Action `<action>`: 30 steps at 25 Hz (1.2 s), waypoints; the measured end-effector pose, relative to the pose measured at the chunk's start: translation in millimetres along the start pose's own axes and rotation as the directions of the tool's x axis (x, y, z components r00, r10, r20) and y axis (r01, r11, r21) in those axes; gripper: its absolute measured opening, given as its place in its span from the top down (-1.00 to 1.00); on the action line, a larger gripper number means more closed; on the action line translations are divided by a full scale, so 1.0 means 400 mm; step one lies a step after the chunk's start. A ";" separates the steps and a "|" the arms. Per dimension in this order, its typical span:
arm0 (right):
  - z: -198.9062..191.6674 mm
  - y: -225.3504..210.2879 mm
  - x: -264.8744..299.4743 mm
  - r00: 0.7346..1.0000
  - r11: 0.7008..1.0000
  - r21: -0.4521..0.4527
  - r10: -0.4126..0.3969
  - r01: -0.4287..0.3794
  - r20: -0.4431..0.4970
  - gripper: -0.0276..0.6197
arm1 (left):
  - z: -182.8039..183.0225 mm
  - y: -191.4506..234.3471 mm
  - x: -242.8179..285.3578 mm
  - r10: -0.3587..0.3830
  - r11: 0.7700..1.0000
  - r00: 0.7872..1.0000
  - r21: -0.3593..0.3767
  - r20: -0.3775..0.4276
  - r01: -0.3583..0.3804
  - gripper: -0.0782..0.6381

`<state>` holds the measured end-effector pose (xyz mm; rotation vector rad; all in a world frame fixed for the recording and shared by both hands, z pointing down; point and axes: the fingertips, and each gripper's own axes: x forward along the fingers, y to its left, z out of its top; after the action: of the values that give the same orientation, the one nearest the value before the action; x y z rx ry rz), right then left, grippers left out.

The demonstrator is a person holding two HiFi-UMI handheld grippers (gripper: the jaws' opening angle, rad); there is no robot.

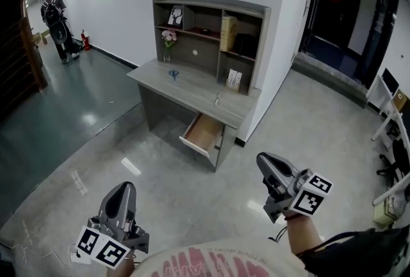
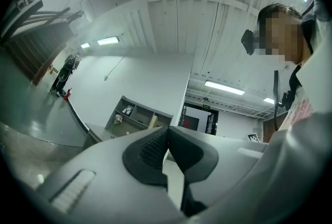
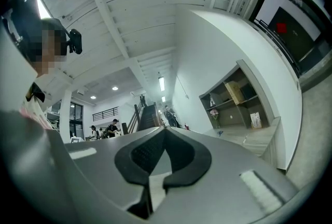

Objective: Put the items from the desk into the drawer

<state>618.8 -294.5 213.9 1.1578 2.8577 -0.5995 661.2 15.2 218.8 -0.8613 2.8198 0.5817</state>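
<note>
The left gripper (image 1: 125, 187) and right gripper (image 1: 263, 159), two in all, were both clenched empty, well apart from one desk (image 1: 192, 84) with one open drawer (image 1: 202, 132).

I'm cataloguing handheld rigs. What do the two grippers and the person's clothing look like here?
The left gripper and the right gripper are alike: grey, tapered two-jaw shells with black textured pads lining the jaws. Each carries a white cube with black square markers at its rear end. The person wears a light shirt with red print.
</note>
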 end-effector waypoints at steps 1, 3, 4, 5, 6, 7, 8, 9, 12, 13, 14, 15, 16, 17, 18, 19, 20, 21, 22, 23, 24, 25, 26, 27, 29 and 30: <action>0.007 -0.021 0.014 1.000 1.000 -0.001 0.002 -0.002 0.000 0.90 | -0.003 0.009 0.022 0.002 1.000 1.000 0.001 0.004 -0.002 0.73; 0.015 -0.061 0.037 1.000 1.000 -0.003 0.004 -0.004 -0.008 0.90 | -0.014 0.025 0.064 0.008 1.000 1.000 -0.001 0.009 -0.008 0.73; 0.018 -0.079 0.046 1.000 1.000 -0.005 0.005 -0.005 -0.016 0.90 | -0.019 0.031 0.081 0.011 1.000 1.000 -0.002 0.011 -0.011 0.73; 0.020 -0.095 0.054 1.000 1.000 -0.008 0.005 -0.005 -0.023 0.90 | -0.022 0.038 0.097 0.015 1.000 1.000 -0.002 0.015 -0.015 0.73; 0.022 -0.109 0.061 1.000 1.000 -0.010 0.005 -0.006 -0.026 0.90 | -0.024 0.044 0.110 0.019 1.000 1.000 0.000 0.020 -0.019 0.73; 0.025 -0.122 0.068 1.000 1.000 -0.012 0.007 -0.007 -0.027 0.90 | -0.025 0.050 0.123 0.022 1.000 0.999 0.001 0.026 -0.022 0.73; 0.027 -0.134 0.075 1.000 1.000 -0.013 0.010 -0.010 -0.026 0.90 | -0.026 0.055 0.136 0.023 1.000 0.999 0.002 0.029 -0.023 0.73; 0.027 -0.144 0.082 1.000 1.000 -0.013 0.014 -0.015 -0.027 0.90 | -0.029 0.058 0.148 0.024 1.000 0.999 0.002 0.031 -0.024 0.73; 0.019 -0.169 0.094 0.999 1.000 -0.009 0.024 -0.024 -0.035 0.90 | -0.041 0.056 0.177 0.024 1.000 0.999 -0.003 0.030 -0.024 0.73; 0.017 -0.178 0.096 0.999 1.000 -0.004 0.026 -0.026 -0.034 0.90 | -0.045 0.054 0.185 0.022 1.000 0.999 -0.004 0.025 -0.022 0.73; 0.014 -0.187 0.099 0.999 1.000 0.004 0.028 -0.028 -0.032 0.90 | -0.051 0.051 0.193 0.019 1.000 1.000 -0.003 0.018 -0.019 0.73; 0.011 -0.196 0.101 0.999 0.999 0.014 0.030 -0.030 -0.028 0.90 | -0.058 0.049 0.200 0.017 1.000 1.000 0.000 0.009 -0.017 0.73; 0.006 -0.203 0.104 0.999 0.999 0.024 0.032 -0.031 -0.026 0.90 | -0.065 0.048 0.206 0.017 1.000 1.000 0.003 -0.003 -0.017 0.73; -0.001 -0.210 0.107 0.999 0.999 0.036 0.033 -0.032 -0.026 0.90 | -0.072 0.048 0.210 0.019 1.000 1.000 0.005 -0.014 -0.019 0.73; -0.009 -0.216 0.109 0.999 0.998 0.048 0.033 -0.032 -0.030 0.90 | -0.078 0.049 0.213 0.024 1.000 0.999 0.004 -0.024 -0.024 0.73; -0.018 -0.221 0.112 0.999 0.998 0.059 0.032 -0.030 -0.037 0.90 | -0.083 0.051 0.215 0.029 1.000 0.999 0.002 -0.034 -0.029 0.73; -0.025 -0.225 0.115 0.999 0.997 0.070 0.031 -0.028 -0.043 0.90 | -0.085 0.054 0.217 0.034 0.999 0.999 0.000 -0.041 -0.034 0.73; -0.031 -0.229 0.118 0.998 0.997 0.078 0.031 -0.027 -0.047 0.90 | -0.086 0.058 0.219 0.040 0.999 0.998 0.000 -0.046 -0.040 0.73; -0.034 -0.232 0.121 0.998 0.996 0.084 0.031 -0.026 -0.050 0.90 | -0.085 0.064 0.222 0.047 0.999 0.998 0.001 -0.047 -0.047 0.73; -0.036 -0.235 0.125 0.998 0.996 0.087 0.031 -0.027 -0.052 0.90 | -0.083 0.070 0.226 0.055 0.999 0.997 0.002 -0.046 -0.055 0.73; -0.036 -0.237 0.130 0.998 0.996 0.088 0.032 -0.027 -0.055 0.90 | -0.081 0.077 0.232 0.060 0.998 0.997 0.000 -0.043 -0.060 0.73; -0.036 -0.240 0.134 0.998 0.996 0.088 0.031 -0.026 -0.057 0.90 | -0.080 0.084 0.241 0.061 0.998 0.997 -0.005 -0.040 -0.061 0.73; -0.036 -0.245 0.140 0.998 0.996 0.086 0.028 -0.023 -0.060 0.90 | -0.079 0.089 0.253 0.058 0.998 0.998 -0.009 -0.040 -0.058 0.73; -0.037 -0.252 0.147 0.998 0.996 0.084 0.024 -0.019 -0.063 0.90 | -0.080 0.093 0.266 0.051 0.999 0.998 -0.011 -0.041 -0.051 0.73; -0.040 -0.270 0.162 0.998 0.996 0.085 0.013 -0.007 -0.064 0.90 | -0.085 0.101 0.291 0.034 0.999 0.998 -0.009 -0.051 -0.034 0.73; -0.042 -0.278 0.170 0.998 0.996 0.091 0.008 -0.002 -0.062 0.90 | -0.088 0.108 0.302 0.027 1.000 0.998 -0.006 -0.059 -0.027 0.73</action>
<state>496.8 -315.9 258.5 1.2171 2.9064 -0.7121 536.5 -27.6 236.3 -0.8568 2.8886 0.5795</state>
